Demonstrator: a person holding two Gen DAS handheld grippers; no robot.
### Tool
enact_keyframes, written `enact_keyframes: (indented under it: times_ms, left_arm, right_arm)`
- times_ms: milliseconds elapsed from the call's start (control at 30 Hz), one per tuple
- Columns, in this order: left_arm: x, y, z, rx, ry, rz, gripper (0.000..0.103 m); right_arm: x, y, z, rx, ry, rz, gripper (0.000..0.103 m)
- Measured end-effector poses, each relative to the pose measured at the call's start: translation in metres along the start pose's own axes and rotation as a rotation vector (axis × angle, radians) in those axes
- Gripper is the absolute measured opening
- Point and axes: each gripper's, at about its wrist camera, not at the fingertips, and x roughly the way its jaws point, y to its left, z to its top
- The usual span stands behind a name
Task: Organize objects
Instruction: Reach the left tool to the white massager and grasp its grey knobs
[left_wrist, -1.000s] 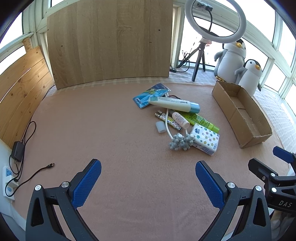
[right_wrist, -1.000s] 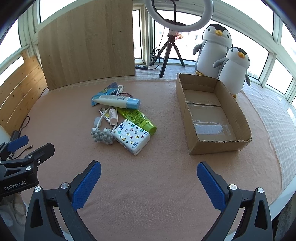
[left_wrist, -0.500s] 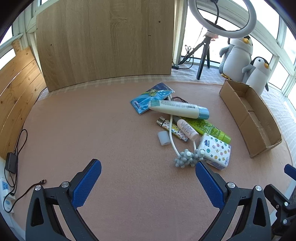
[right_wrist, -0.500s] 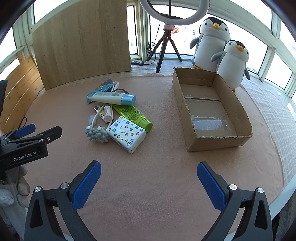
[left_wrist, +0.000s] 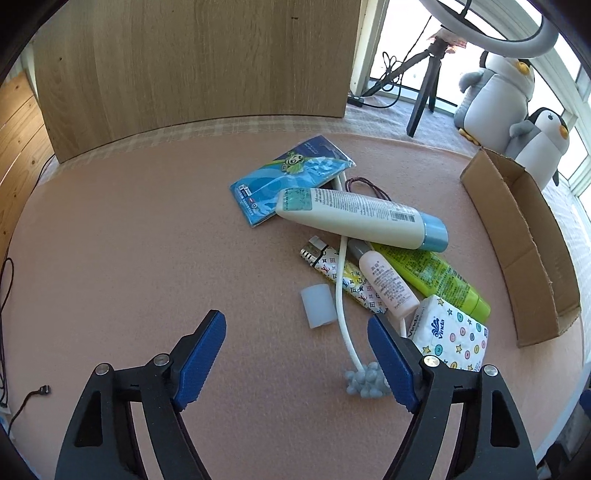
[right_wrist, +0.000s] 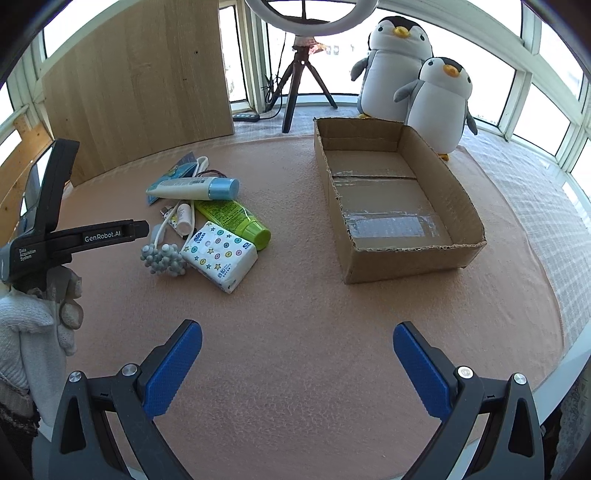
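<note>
A pile of small objects lies on the pink mat: a blue packet (left_wrist: 291, 177), a white tube with a blue cap (left_wrist: 354, 218), a green tube (left_wrist: 432, 277), a small pink bottle (left_wrist: 388, 288), a patterned lighter (left_wrist: 340, 277), a dotted tissue pack (left_wrist: 450, 336), a translucent cap (left_wrist: 316, 305) and a grey ball cluster on a white cord (left_wrist: 365, 380). My left gripper (left_wrist: 295, 332) hovers just in front of the cap, its jaws closing with nothing between them. Its right finger hides part of the ball cluster. My right gripper (right_wrist: 295, 332) stands open over bare mat, nearer than the pile.
An open cardboard box (right_wrist: 391, 199) lies right of the pile, empty inside. Two plush penguins (right_wrist: 436, 99) and a ring-light tripod (right_wrist: 299, 88) stand behind it. A wooden board (left_wrist: 192, 59) leans at the back. A gloved hand (right_wrist: 33, 325) holds the left tool. Cables run along the left edge.
The left gripper has moved forward and down toward the pile, and its jaws have narrowed. The right gripper has crept slightly closer and stays wide open.
</note>
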Motion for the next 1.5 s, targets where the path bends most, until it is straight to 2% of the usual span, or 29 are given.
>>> enact_keyframes:
  times_ms: [100, 167, 333, 633, 1300, 1500]
  left_arm:
    - [0.013, -0.005, 0.003, 0.016, 0.026, -0.009, 0.067]
    - [0.022, -0.008, 0.004, 0.018, 0.051, -0.025, 0.049]
    - [0.034, -0.014, -0.002, 0.039, 0.076, -0.050, 0.032]
    - [0.022, 0.000, -0.022, 0.028, 0.062, -0.076, 0.030]
    - [-0.031, 0.051, -0.120, -0.044, 0.040, -0.067, 0.030]
    - [-0.043, 0.059, -0.137, -0.062, 0.050, -0.083, 0.028]
  right_arm:
    - [0.002, -0.007, -0.002, 0.018, 0.011, -0.006, 0.102]
    - [0.003, -0.010, -0.003, 0.025, 0.016, -0.008, 0.102]
    - [0.003, -0.015, -0.005, 0.030, 0.020, -0.012, 0.102]
    - [0.007, -0.011, -0.003, 0.029, 0.032, 0.010, 0.102]
    - [0.016, 0.039, 0.001, -0.090, 0.043, 0.072, 0.102]
    - [0.023, 0.058, 0.000, -0.138, 0.051, 0.114, 0.102]
